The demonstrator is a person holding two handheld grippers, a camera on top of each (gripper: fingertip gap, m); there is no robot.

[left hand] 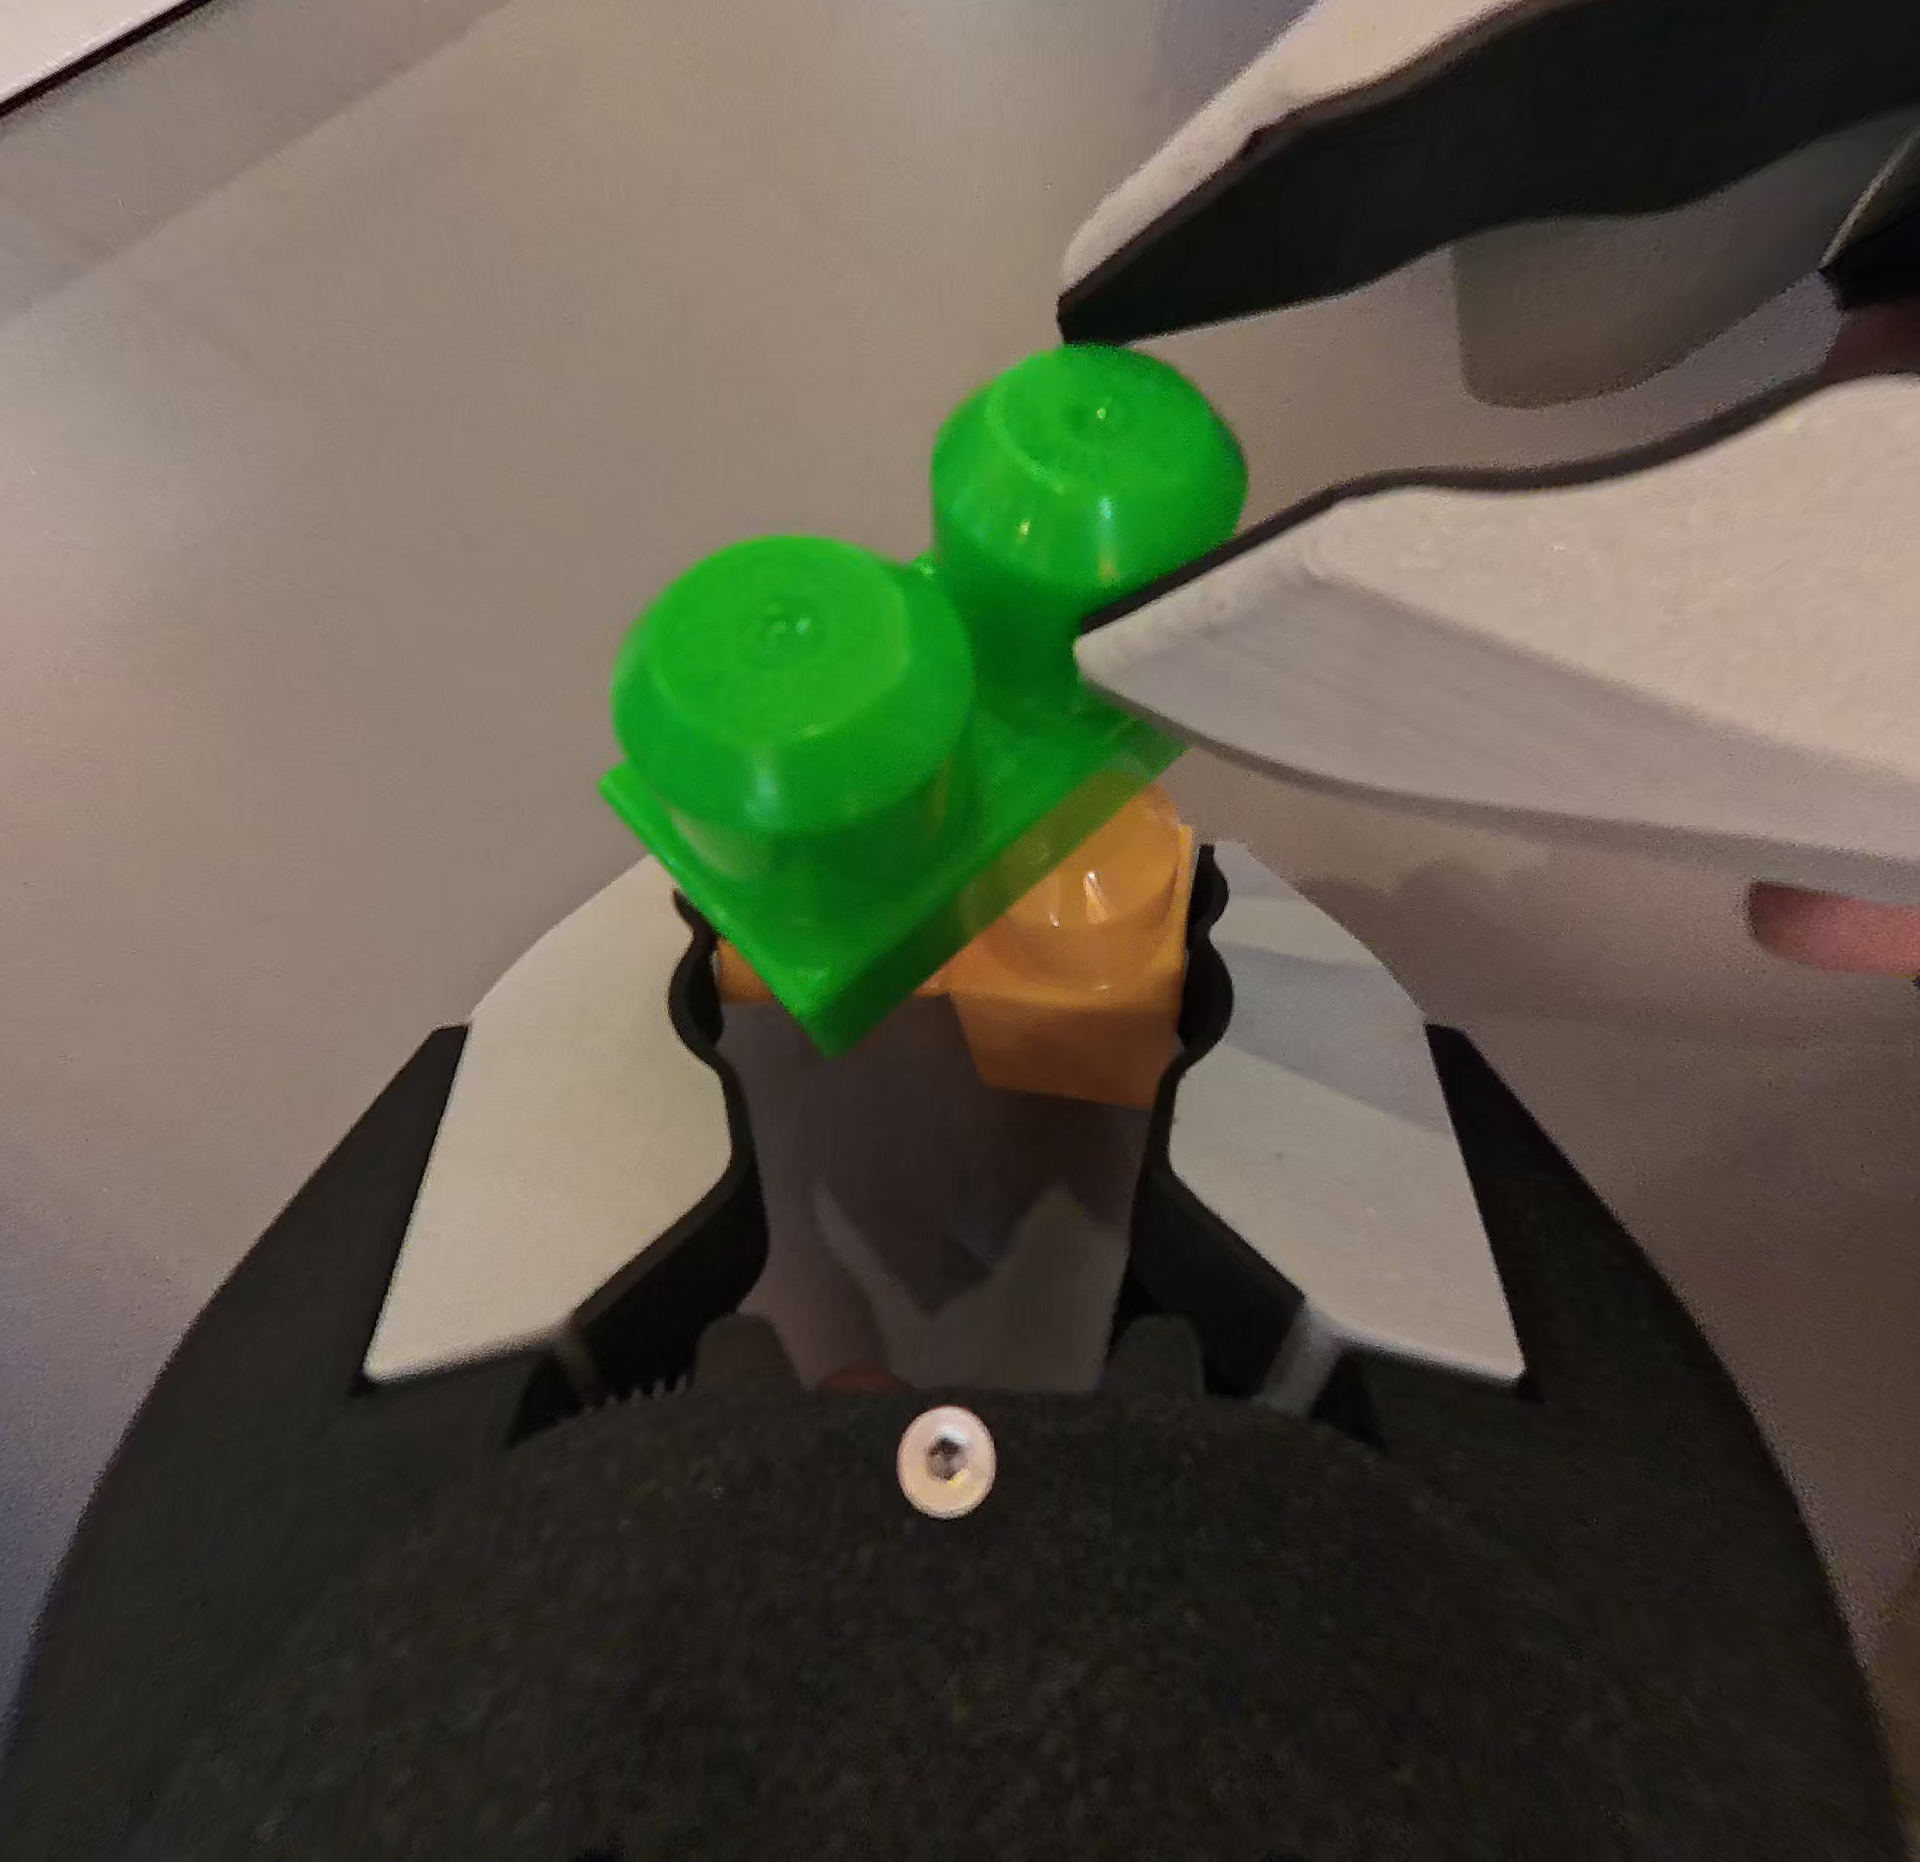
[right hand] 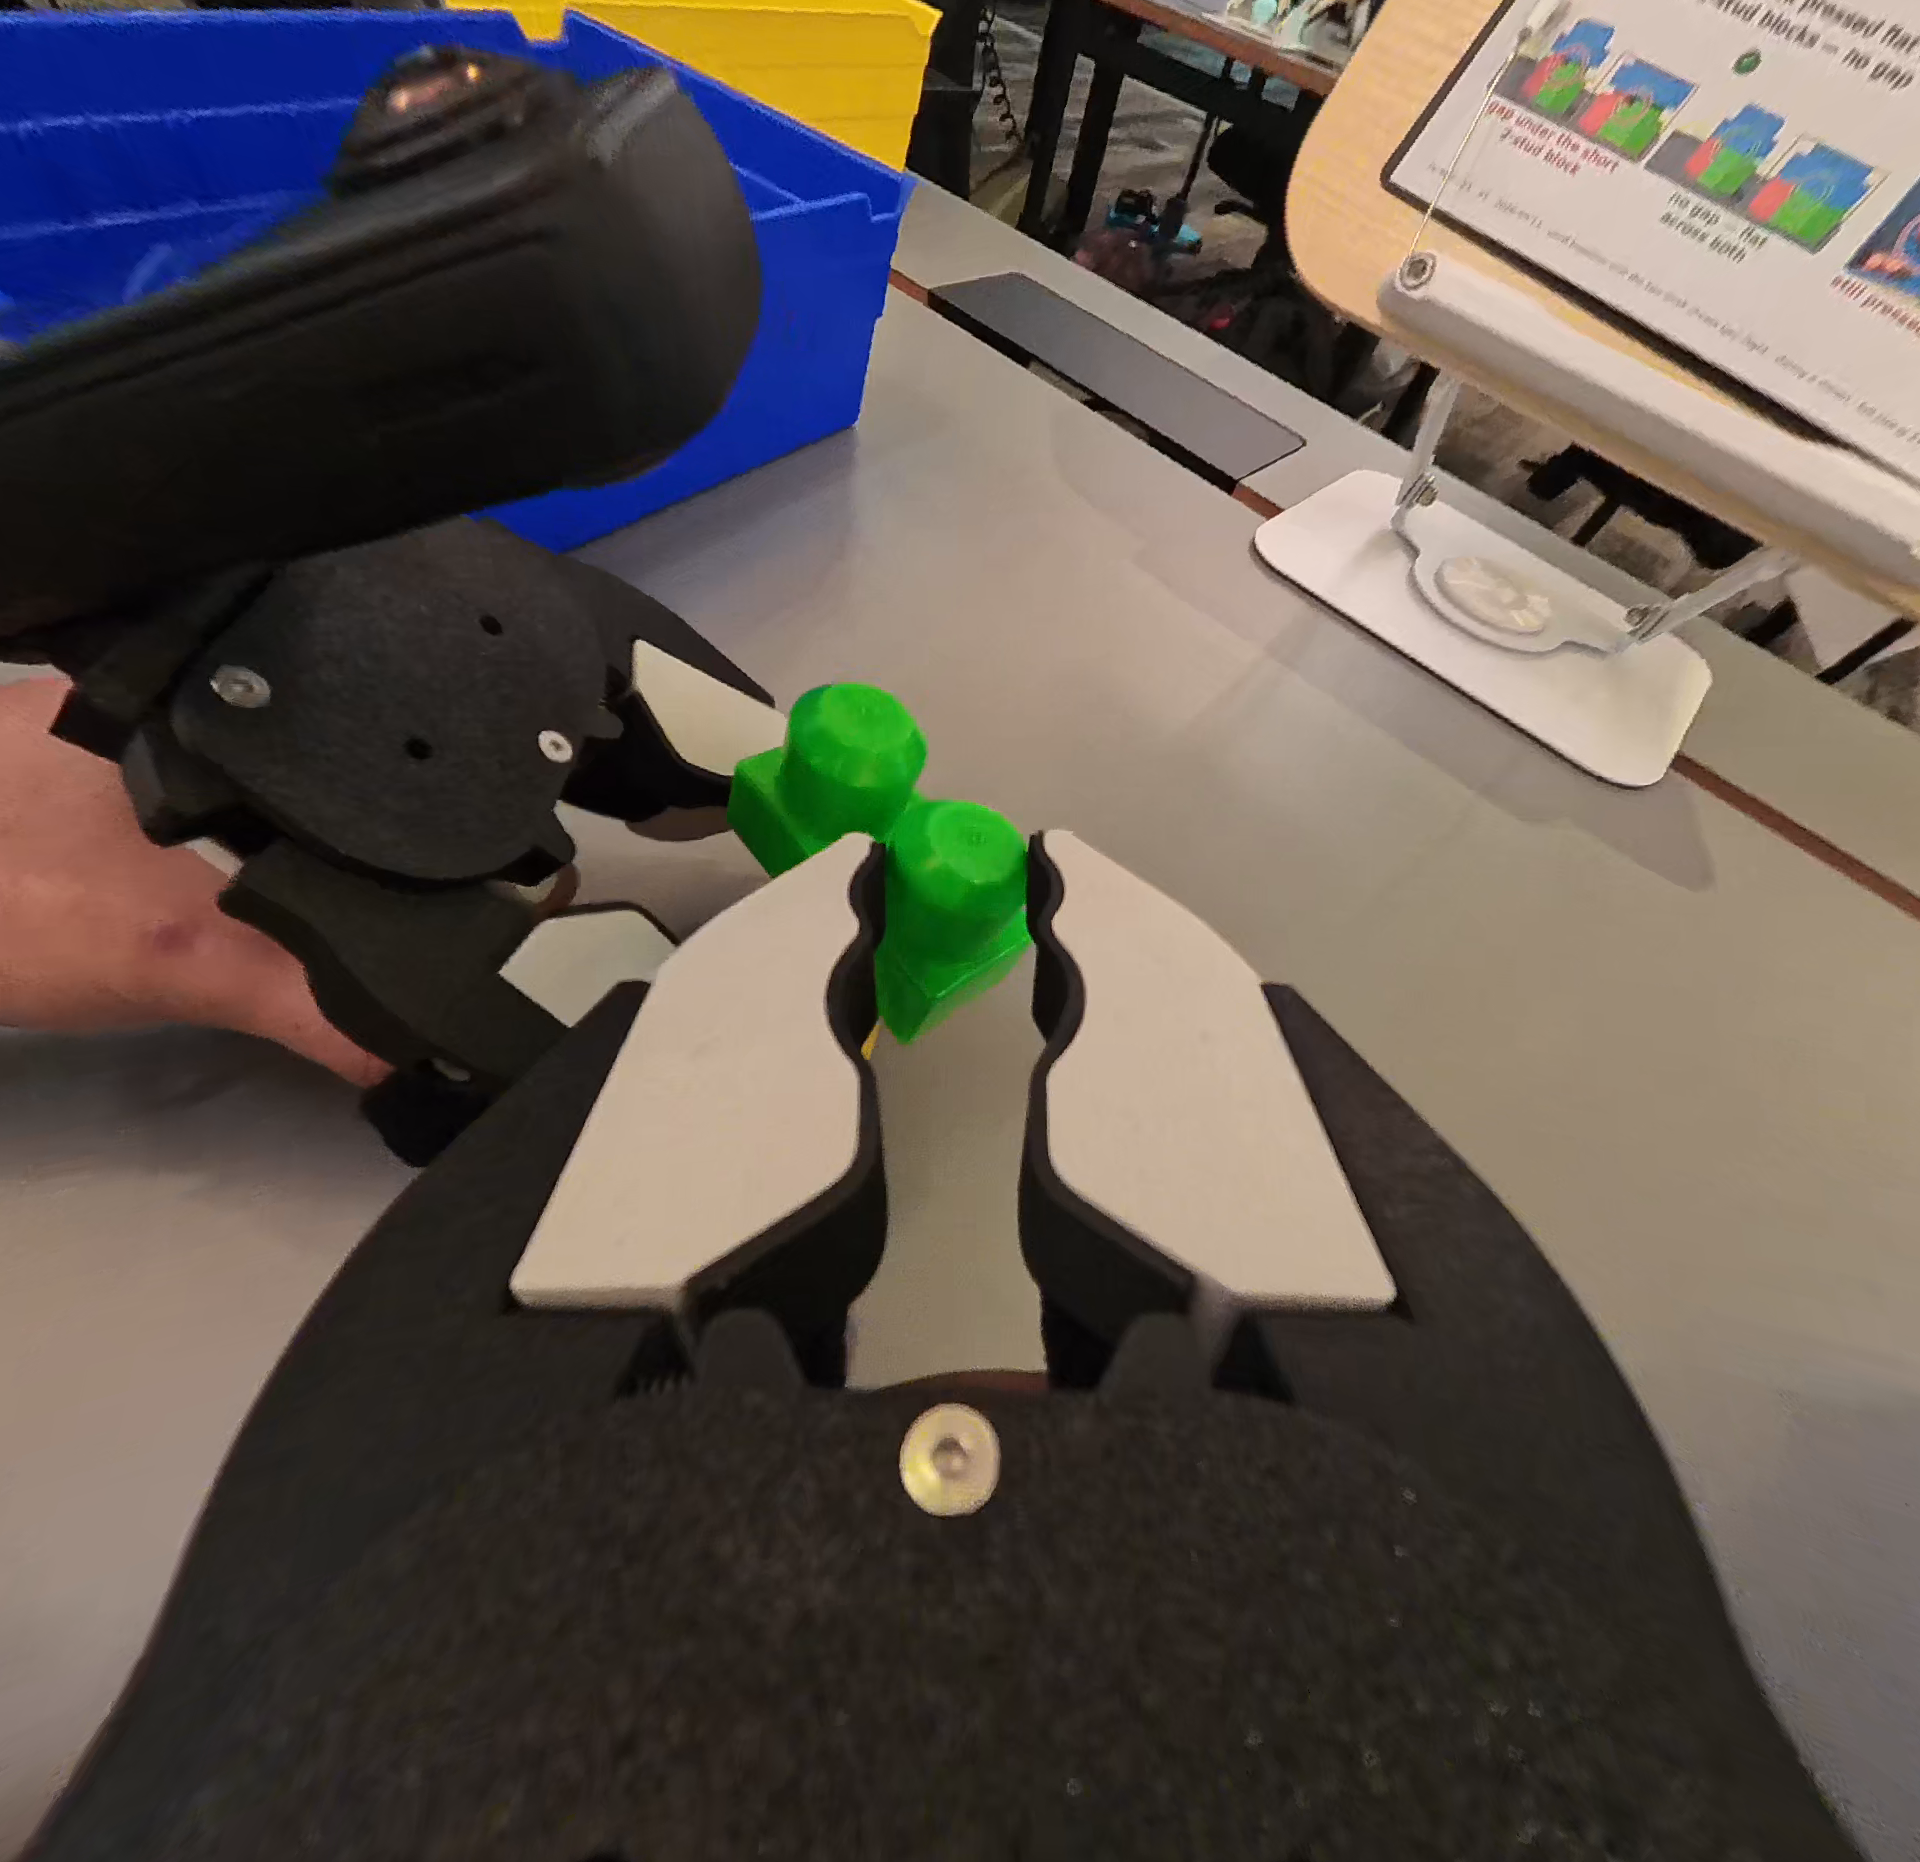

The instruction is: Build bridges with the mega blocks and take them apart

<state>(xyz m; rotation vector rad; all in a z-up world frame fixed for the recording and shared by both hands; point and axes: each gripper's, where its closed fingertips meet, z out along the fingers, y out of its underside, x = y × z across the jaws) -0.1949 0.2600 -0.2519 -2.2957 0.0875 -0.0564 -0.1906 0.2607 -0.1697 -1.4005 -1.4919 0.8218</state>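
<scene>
Left fingers (left hand: 945, 939) clamp half-hidden orange block (left hand: 1081, 981); right fingers (right hand: 951, 908) pinch green block (right hand: 935, 919).

1. The right gripper (right hand: 951, 882), in the lower middle of the frame, had its fingers closed against 1 stud of the green 2-stud block (right hand: 883, 856).
2. The left gripper (right hand: 717, 773), at middle left, met the block's other end; its jaws were hidden.
3. A hand (right hand: 125, 908) held it at the left edge.
4. The grey table (right hand: 1351, 1033) carried a blue bin (right hand: 800, 285) at upper left and a white stand (right hand: 1486, 628) with a printed sheet (right hand: 1714, 150) at upper right.
</scene>
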